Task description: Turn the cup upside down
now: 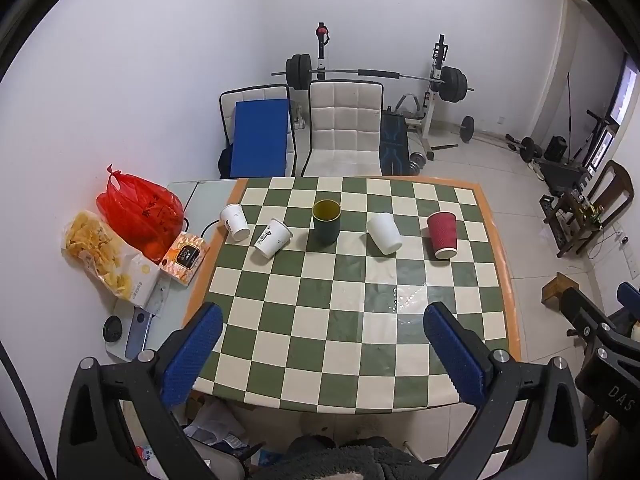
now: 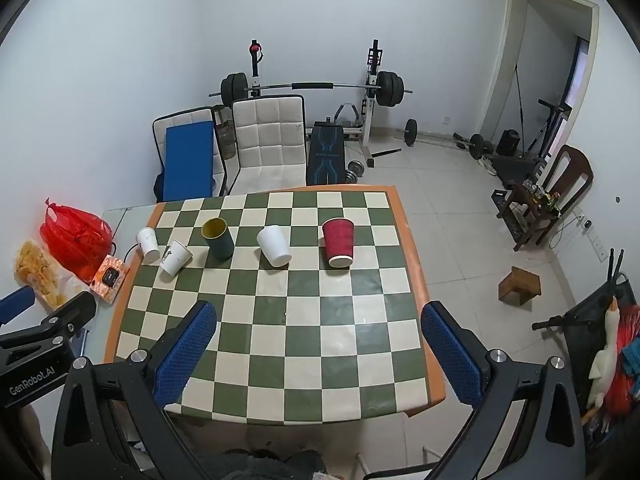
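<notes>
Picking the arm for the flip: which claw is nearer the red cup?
Right, probably. The red cup sits ahead, roughly centred between the open right claw. For the open left claw, it sits ahead, off to the right.

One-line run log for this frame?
phase: pre-grasp | left tool: open | right tool: open | green cup: mouth up, untouched | other four cups: mouth down

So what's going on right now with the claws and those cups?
Left gripper open, empty. Right gripper open, empty. Five cups in a row, all upright, including the green cup. Path clear.
</notes>
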The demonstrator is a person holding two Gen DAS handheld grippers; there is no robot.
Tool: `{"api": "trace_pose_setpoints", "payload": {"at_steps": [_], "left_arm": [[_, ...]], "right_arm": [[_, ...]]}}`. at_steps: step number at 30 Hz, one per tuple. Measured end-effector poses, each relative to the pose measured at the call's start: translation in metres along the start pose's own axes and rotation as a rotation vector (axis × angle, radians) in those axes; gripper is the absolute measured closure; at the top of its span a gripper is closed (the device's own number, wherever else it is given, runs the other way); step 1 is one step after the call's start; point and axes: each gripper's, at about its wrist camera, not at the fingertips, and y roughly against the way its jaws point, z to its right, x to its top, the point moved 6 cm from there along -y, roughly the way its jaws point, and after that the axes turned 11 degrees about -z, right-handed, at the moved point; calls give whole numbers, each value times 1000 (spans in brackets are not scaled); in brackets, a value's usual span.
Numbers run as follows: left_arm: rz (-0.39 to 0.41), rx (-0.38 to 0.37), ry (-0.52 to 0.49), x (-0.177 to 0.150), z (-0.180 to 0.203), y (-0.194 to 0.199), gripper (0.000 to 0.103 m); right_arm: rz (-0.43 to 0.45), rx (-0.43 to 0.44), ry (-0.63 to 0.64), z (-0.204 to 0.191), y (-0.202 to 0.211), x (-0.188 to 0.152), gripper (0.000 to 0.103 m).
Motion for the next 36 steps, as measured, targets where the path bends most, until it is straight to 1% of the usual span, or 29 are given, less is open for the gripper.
{"api": "trace_pose_setpoints", "payload": {"at_steps": [13, 14, 17, 24, 36], "left_arm": [[5, 4, 0, 1, 0, 0, 0], [6, 6, -1, 9, 10, 1, 0], [6, 6, -1, 12, 15, 2, 0], [7, 6, -3, 21, 18, 5, 0], [10, 3, 0, 22, 19, 4, 0]], "right_arm": [[1, 0, -2, 1, -2, 0, 0], [1, 1, -2, 1, -2, 1, 0], [2, 2, -3, 1, -2, 1, 0], [2, 3, -3, 1, -2, 2, 0], [4, 4, -2, 1, -4, 5, 0]]}}
